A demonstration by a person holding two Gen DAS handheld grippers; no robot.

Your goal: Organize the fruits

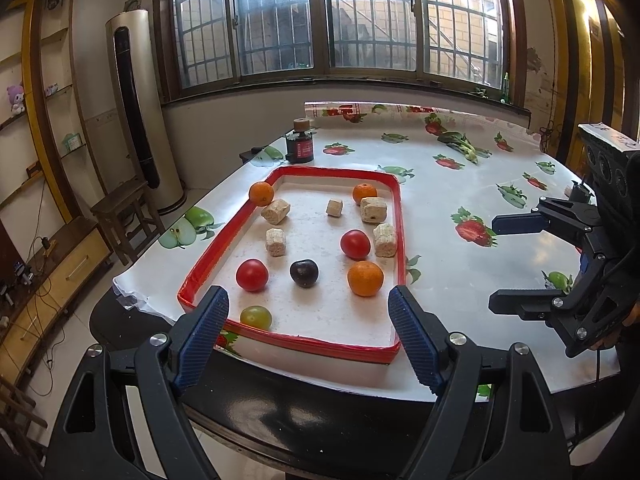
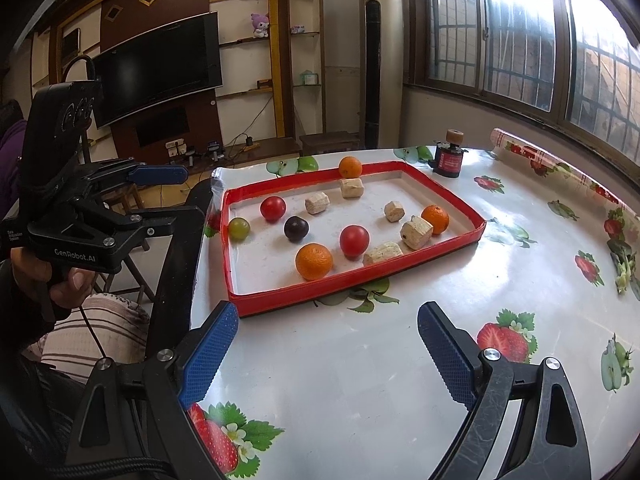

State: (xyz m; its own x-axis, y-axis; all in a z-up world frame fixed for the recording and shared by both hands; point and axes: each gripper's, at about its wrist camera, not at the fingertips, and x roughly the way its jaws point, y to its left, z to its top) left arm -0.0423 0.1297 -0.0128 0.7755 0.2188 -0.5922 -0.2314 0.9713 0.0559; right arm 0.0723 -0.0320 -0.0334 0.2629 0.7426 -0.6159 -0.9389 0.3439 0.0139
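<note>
A red-rimmed tray point(image 1: 400, 240) lies on the surface point(image 1: 460, 184), which is covered with a white cloth printed with strawberries and apples. Inside the tray sit two red tomatoes point(image 1: 251, 275) point(image 1: 355, 244), a dark plum point(image 1: 304, 273), and a green grape point(image 1: 256, 317) in the near corner by the rim. A large orange point(image 1: 365, 278) rests just beside the plum's right in the left wrist view, and a smaller orange point(image 1: 364, 193) sits at the far end, touching a pale chunky block point(image 1: 373, 209). A third orange point(image 1: 261, 193) perches on the tray's far left rim. Four more pale blocks point(image 1: 275, 211) point(image 1: 334, 207) point(image 1: 276, 241) point(image 1: 385, 239) are scattered among the fruit.

The left tongs point(image 1: 308, 336) hover at the tray's near edge, spread wide with nothing between the blue pads. The right tongs point(image 2: 328, 356) are held over bare cloth on the tray's long side, likewise spread and holding nothing; in the left wrist view they appear at the right point(image 1: 496, 264), well apart from the tray.

A small dark jar point(image 1: 300, 146) with a brown cap stands beyond the tray's far end. A sprig of greens point(image 1: 464, 146) lies near the far edge of the surface.
</note>
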